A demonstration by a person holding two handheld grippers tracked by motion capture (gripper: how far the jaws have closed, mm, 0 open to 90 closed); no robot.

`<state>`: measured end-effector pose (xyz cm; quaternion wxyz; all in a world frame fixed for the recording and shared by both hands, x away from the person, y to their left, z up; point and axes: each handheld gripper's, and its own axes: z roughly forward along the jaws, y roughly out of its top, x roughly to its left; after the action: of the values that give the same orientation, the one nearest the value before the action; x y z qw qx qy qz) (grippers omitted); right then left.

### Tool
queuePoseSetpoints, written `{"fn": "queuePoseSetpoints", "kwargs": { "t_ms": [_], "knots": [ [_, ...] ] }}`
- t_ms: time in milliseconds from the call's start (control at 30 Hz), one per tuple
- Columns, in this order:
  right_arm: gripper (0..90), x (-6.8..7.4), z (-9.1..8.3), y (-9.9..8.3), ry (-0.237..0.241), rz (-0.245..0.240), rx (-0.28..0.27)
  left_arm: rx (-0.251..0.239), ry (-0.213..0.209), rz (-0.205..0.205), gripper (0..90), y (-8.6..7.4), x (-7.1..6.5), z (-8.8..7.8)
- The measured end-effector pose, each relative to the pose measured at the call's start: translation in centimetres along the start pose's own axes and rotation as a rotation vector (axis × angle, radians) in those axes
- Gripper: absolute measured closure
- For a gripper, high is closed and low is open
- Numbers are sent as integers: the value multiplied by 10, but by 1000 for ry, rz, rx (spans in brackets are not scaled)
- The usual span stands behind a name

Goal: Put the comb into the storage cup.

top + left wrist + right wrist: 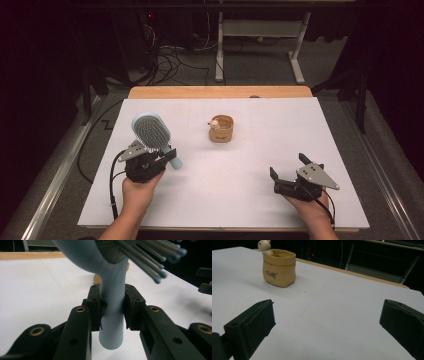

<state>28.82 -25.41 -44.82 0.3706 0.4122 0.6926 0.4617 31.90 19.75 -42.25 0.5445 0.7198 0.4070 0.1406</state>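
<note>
- Left gripper point(161, 159): clamped on the handle of the pale blue hairbrush point(152, 133), both pads pressed flat against the stem, as seen in the left gripper view point(112, 315).
- Brush held off the table, head raised and tilted away from the hand, bristles point(150, 262) pointing toward the tan pot point(221, 129); handle end poking out below the jaws.
- Right gripper point(287, 172): spread wide, nothing between the jaws, bare white table point(337, 322) in the gap in the right gripper view.
- Landmark: small tan pot with a little white figure point(213, 123) on its rim, standing upright near the middle of the table.
- Hairbrush to the left of the pot and nearer the person, well apart from it; left gripper just below the brush head.
- Right gripper to the right of the pot and nearer the person, also well apart, jaws aimed roughly toward it point(279, 267).
- Step in hand, by judgement: brush already picked up and carried by the left; right standing free, likely ready to steady the pot or take the brush.
- Next move, likely: bring the brush over the pot, turn it handle down, lower it through the opening without tipping the pot or knocking the figure.
- Calls for: firm hold on the smooth round handle, slow swing of the wrist, pot perhaps braced from the right side.
</note>
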Motion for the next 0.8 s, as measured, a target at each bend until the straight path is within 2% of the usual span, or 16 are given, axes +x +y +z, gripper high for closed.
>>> {"fn": "queuePoseSetpoints", "kwargs": {
  "t_ms": [400, 800],
  "knots": [
    [6, -4, -1, -2, -8, 21, -19, 2, -17, 23, 705, 17, -12, 20],
    [13, -5, -2, -2, -9, 21, -26, 0, -30, 33, 705, 32, -17, 39]
  ]
}}
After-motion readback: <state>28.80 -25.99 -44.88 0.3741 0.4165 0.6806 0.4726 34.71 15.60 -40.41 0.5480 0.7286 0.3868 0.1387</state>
